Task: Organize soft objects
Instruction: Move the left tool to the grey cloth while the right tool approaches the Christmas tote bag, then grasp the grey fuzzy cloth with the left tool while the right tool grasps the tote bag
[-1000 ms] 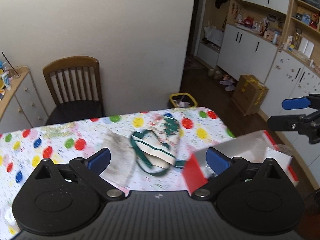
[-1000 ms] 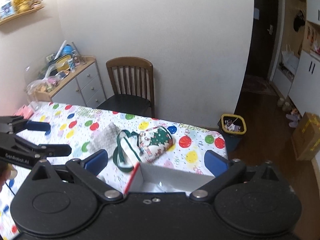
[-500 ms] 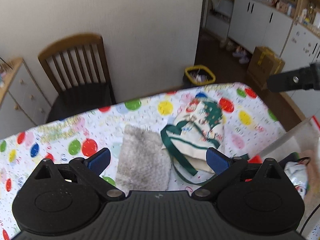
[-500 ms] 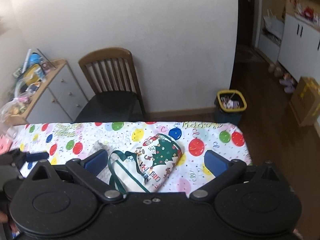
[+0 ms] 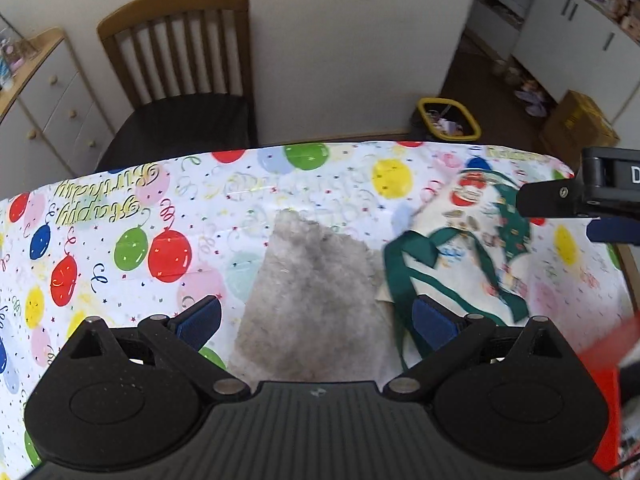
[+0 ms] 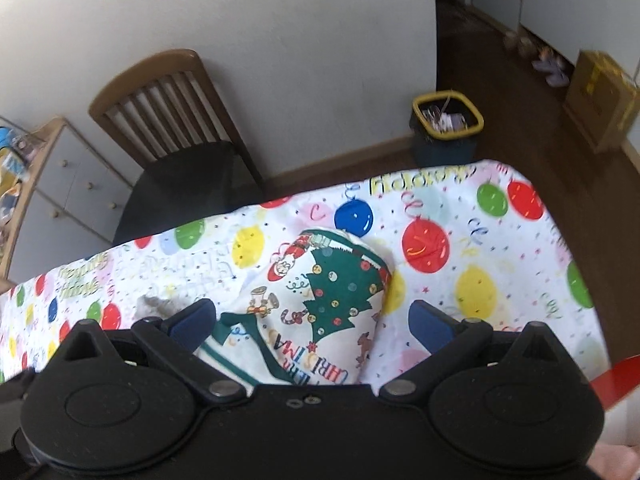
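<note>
both claws, the left gripper and the right gripper, hang spread and empty over the grey fuzzy cloth and christmas bag, so nothing looks sorted yet.

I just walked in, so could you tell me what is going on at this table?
A person holds a pair of tongs in each hand over the balloon tablecloth. The left tongs hover open over a grey fluffy cloth; the right tongs hover open over a Christmas tote bag. Neither is gripped yet.
</note>
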